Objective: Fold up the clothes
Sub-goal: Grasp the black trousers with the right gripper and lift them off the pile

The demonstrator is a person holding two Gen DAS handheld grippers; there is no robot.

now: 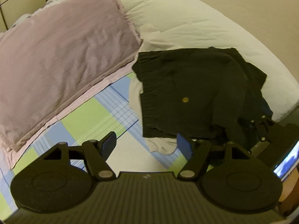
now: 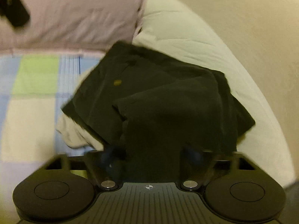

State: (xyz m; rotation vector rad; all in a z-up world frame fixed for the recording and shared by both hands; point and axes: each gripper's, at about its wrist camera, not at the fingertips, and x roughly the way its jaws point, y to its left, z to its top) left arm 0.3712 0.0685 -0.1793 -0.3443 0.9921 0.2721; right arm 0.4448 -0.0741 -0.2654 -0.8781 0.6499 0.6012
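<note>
A black knitted garment [image 1: 188,93] with a gold button [image 1: 185,99] lies crumpled on the bed, over a white garment [image 1: 162,146]. My left gripper [image 1: 146,145] hovers at the black garment's near edge. It is open, its blue pads [image 1: 109,143] are wide apart, and only the white cloth and the sheet lie below the gap. My right gripper [image 2: 152,157] reaches into the black garment [image 2: 158,102] from its near side. Its jaws stand apart with a fold of black cloth filling the gap. Blur hides any contact with the pads.
A checked blue, green and white sheet [image 1: 89,115] covers the bed. A pink quilted pillow [image 1: 61,56] lies to the left and a white duvet [image 1: 186,18] behind the garments. A dark blurred object [image 2: 13,5] sits at the upper left of the right wrist view.
</note>
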